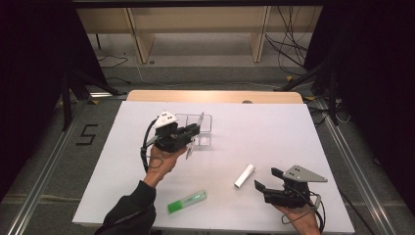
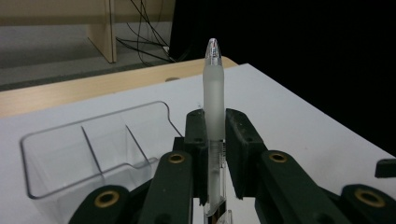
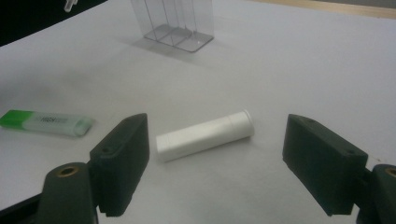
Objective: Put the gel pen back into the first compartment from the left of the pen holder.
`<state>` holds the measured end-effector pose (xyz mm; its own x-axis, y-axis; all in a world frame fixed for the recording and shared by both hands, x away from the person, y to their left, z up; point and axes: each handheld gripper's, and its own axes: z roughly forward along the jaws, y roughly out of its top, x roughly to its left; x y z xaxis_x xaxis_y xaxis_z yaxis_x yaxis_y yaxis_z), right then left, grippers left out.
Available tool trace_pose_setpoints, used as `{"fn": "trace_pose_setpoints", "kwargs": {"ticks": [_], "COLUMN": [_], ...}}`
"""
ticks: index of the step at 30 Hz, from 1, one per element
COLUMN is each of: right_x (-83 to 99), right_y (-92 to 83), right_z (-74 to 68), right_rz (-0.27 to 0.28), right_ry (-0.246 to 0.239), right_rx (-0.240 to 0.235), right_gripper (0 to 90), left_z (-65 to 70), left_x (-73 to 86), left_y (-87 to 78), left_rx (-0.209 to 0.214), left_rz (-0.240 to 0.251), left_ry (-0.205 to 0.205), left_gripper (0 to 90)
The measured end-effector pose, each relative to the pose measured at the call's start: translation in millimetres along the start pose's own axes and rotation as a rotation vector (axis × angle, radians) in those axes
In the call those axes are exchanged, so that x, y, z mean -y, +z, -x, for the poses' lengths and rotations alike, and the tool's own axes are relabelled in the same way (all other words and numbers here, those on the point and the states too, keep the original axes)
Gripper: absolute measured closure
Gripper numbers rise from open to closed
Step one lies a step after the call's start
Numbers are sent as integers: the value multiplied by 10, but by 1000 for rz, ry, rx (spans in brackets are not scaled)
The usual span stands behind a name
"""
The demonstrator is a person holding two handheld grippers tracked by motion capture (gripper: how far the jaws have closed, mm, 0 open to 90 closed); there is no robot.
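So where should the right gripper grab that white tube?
Probably mid-body, from straight above: the white tube lies flat on the table, clear of other things, between the right gripper's open jaws. Close across its round sides, not over the stepped cap end.

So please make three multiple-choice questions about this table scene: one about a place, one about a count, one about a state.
1. Where does the white tube lie?
A. inside the clear organizer
B. on the table before the right gripper
C. in the left gripper

2. How many compartments has the clear organizer?
A. one
B. three
C. five

3. What is the state of the left gripper?
A. shut on the pen
B. open and empty
C. shut on the highlighter

Key: 1 B, it lies ahead of the right gripper; 2 B, two dividers show; 3 A, its jaws clamp the pen.
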<state>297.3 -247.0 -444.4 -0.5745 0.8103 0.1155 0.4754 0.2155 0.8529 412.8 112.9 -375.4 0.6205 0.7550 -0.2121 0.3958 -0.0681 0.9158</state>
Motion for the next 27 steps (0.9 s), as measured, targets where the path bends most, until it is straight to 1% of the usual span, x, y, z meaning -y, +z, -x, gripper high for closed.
{"fn": "trace_pose_setpoints", "kwargs": {"ticks": [2,7,9,15,18,22,27], "right_x": [1,3,3,3,2,0,0], "right_y": [2,6,7,7,10,13,17], "right_z": [3,4,5,0,-9,-25,-29], "right_rz": [1,0,1,0,2,2,1], "right_ry": [-3,-2,-1,-2,-7,-14,-16], "right_rx": [0,-2,-2,-4,-8,-12,-16], "right_gripper": [238,239,239,239,239,239,239], "left_z": [-45,-175,-227,-351,-392,-465,-528], "left_x": [-44,-150,-171,-202,-225,-267,-304], "left_y": [-16,-30,-21,39,76,125,191], "left_rx": [-12,-36,-51,-78,-98,-110,-125], "left_rz": [21,48,60,76,76,89,102], "left_ry": [-1,-8,-9,-28,-14,-28,-21], "left_gripper": [798,798,797,798,798,798,798]}}
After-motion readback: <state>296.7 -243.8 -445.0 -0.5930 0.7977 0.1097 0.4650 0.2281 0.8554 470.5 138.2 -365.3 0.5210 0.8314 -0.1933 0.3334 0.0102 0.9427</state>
